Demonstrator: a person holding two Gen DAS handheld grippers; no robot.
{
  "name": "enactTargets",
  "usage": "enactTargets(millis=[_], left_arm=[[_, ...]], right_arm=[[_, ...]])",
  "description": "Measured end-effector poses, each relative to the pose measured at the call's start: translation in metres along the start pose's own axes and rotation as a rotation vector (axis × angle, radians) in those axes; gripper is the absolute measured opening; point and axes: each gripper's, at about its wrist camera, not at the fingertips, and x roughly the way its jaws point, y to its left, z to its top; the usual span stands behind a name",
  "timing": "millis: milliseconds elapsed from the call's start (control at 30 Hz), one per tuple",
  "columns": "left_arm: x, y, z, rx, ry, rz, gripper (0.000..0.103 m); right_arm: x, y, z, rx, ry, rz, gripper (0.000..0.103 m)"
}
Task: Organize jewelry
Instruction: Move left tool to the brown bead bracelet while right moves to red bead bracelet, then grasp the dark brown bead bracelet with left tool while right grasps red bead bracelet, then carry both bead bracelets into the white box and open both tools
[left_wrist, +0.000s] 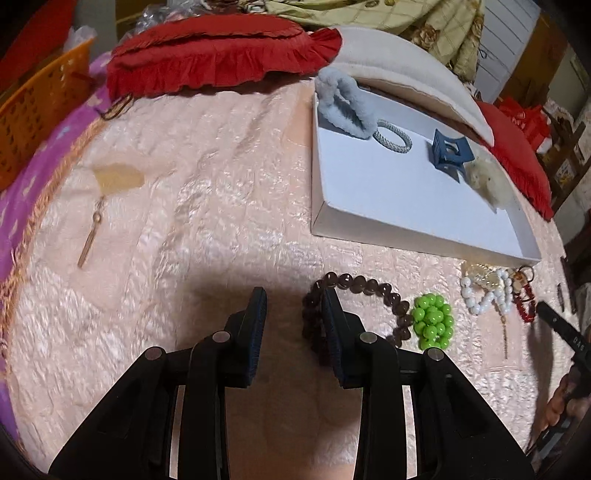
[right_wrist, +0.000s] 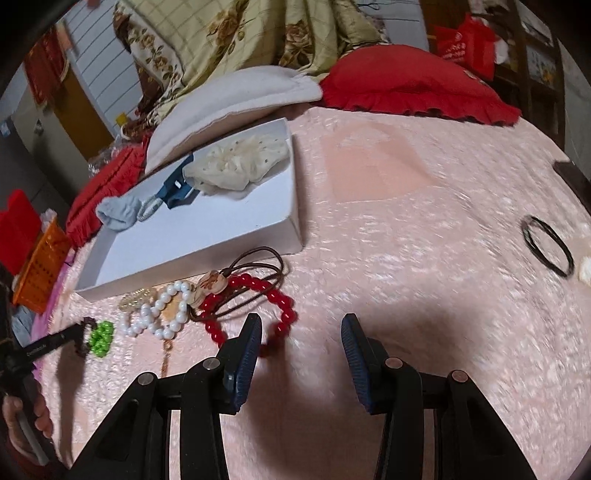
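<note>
A white tray (left_wrist: 413, 229) lies on the pink bedspread, holding a blue fluffy scrunchie (left_wrist: 343, 105), a grey hair tie (left_wrist: 392, 136), a blue claw clip (left_wrist: 448, 151) and a cream scrunchie (left_wrist: 487, 182). In front of it lie a brown bead bracelet (left_wrist: 369, 286), green beads (left_wrist: 432, 319), a white pearl bracelet (left_wrist: 484, 293) and a red bead bracelet (right_wrist: 284, 302). My left gripper (left_wrist: 293, 297) is open, its right finger over the brown bracelet's left side. My right gripper (right_wrist: 301, 325) is open, its left finger at the red bracelet.
A gold pendant chain (left_wrist: 90, 236) lies far left. A black hair tie (right_wrist: 546, 245) lies at the right. Red pillows (left_wrist: 221, 51), a cream cushion (left_wrist: 406, 70) and an orange basket (left_wrist: 33, 110) border the bed. Brown cord ties (right_wrist: 258, 273) lie by the tray (right_wrist: 207, 236).
</note>
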Motion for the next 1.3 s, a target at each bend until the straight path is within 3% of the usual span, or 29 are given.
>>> enactTargets(millis=[233, 333, 367, 400, 433, 633, 833, 1100, 1300], left_arm=[[0.006, -0.007, 0.002, 0.053, -0.036, 0.02, 0.03], [0.007, -0.014, -0.002, 0.088, -0.05, 0.055, 0.03], [0.007, -0.016, -0.003, 0.1, -0.049, 0.068, 0.026], [0.006, -0.019, -0.004, 0.112, -0.051, 0.078, 0.012], [0.006, -0.022, -0.005, 0.119, -0.043, 0.061, 0.01], [-0.008, -0.023, -0.012, 0.072, -0.024, -0.01, 0.01], [-0.046, -0.023, -0.013, 0.038, -0.066, -0.075, 0.01], [-0.102, -0.043, -0.012, 0.085, -0.164, -0.14, 0.01], [-0.121, -0.049, -0.007, 0.09, -0.183, -0.183, 0.01]], right_arm=[[0.013, 0.028, -0.004, -0.143, -0.03, -0.111, 0.043], [0.013, 0.032, -0.009, -0.191, -0.045, -0.168, 0.027], [0.012, 0.032, -0.01, -0.191, -0.045, -0.161, 0.023], [0.011, 0.031, -0.011, -0.191, -0.044, -0.159, 0.015], [0.01, 0.032, -0.012, -0.196, -0.04, -0.159, 0.009], [-0.005, 0.026, -0.014, -0.121, -0.034, -0.069, 0.009], [-0.038, 0.029, -0.014, -0.094, -0.083, -0.014, 0.009], [-0.083, 0.034, -0.006, -0.056, -0.159, 0.066, 0.009], [-0.103, 0.039, 0.0, -0.053, -0.187, 0.103, 0.009]])
